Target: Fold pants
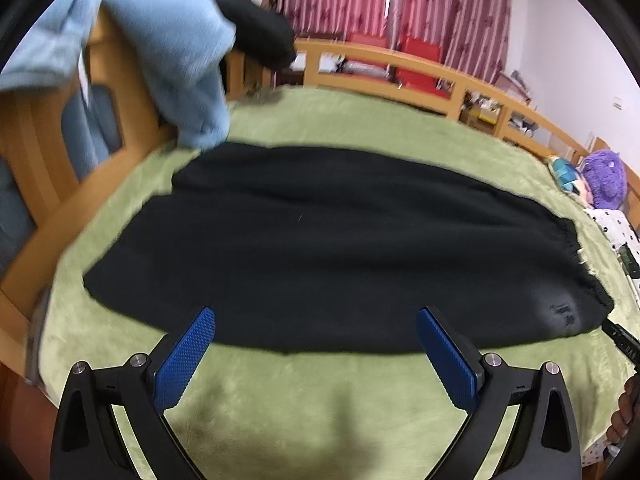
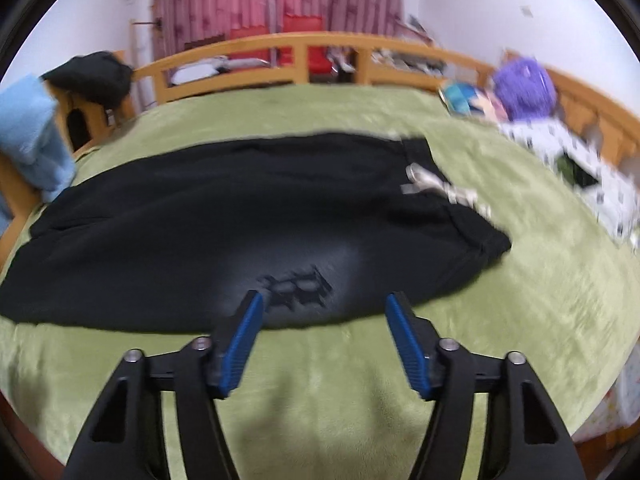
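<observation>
Black pants (image 1: 320, 248) lie flat across the mid of the left wrist view on the green blanket (image 1: 320, 400), waistband w/ drawstring at the right edge, legs running to the left. Left gripper (image 1: 316, 316), bottom centre, has its jaws spread wide w/ nothing btwn them, blue pads (image 1: 184, 364) just over the pants' near edge. Right gripper (image 2: 324, 300), bottom centre of its view, jaws apart but narrower, empty, tips over the near edge by the printed logo (image 2: 298, 286); blue cloth (image 1: 176, 64) hangs upper left on the wooden bed rail (image 1: 400, 56).

My right view was motion-blurred: the print (image 2: 298, 286) on the pants (image 2: 200, 216) stayed unreadable, as did clutter (image 2: 568, 160) beside the purple plush (image 2: 524, 88). Both my tools' bases ran off the lower edge.
</observation>
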{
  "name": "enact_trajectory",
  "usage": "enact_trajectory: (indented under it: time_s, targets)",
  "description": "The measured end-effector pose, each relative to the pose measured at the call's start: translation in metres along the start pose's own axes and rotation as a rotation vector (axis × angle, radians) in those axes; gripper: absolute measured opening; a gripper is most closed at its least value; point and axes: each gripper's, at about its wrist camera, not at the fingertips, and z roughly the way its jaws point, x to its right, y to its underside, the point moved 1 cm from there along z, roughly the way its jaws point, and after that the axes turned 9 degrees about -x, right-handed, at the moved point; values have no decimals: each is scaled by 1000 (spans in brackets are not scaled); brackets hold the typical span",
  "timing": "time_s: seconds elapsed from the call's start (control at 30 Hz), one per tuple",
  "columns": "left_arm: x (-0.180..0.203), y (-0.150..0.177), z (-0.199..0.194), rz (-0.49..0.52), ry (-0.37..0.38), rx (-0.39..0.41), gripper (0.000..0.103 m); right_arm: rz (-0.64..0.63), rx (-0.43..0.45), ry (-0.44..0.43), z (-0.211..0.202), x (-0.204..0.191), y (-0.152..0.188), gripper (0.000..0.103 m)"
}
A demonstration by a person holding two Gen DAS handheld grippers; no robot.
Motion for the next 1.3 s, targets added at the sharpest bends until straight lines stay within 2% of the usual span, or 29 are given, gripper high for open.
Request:
enact_trajectory:
  time_s: [0.07,0.17,0.27,0.4,0.7,0.9,0.97,1.07,1.17,1.3]
  targets:
    - [-11,7,19,-21,2,-40,101,60,-39,-36,18,18,5,50]
    - [-27,19,44,-65,7,-78,101,135,-95,-37,42,42,11,50]
    - [-40,27,63,-118,25,-103,94,195,-107,-59,54,58,13,50]
    - [-60,29,89,-202,66,-150,93,238,-125,-60,72,64,11,50]
    - [-74,16,112,-313,104,-119,89,265,-106,-82,93,58,-7,59]
    - [-80,-2,121,-373,119,-131,68,325,-83,-176,98,64,-25,60]
    - [-83,-5,120,-384,126,-130,50,341,-75,-199,95,67,-27,60]
    - [-88,-4,123,-389,113,-144,32,376,-63,-244,91,72,-30,60]
    - [-86,-5,126,-382,103,-152,29,398,-79,-245,102,73,-36,67]
    - [-86,-7,126,-393,86,-158,29,409,-96,-215,121,67,-46,67]
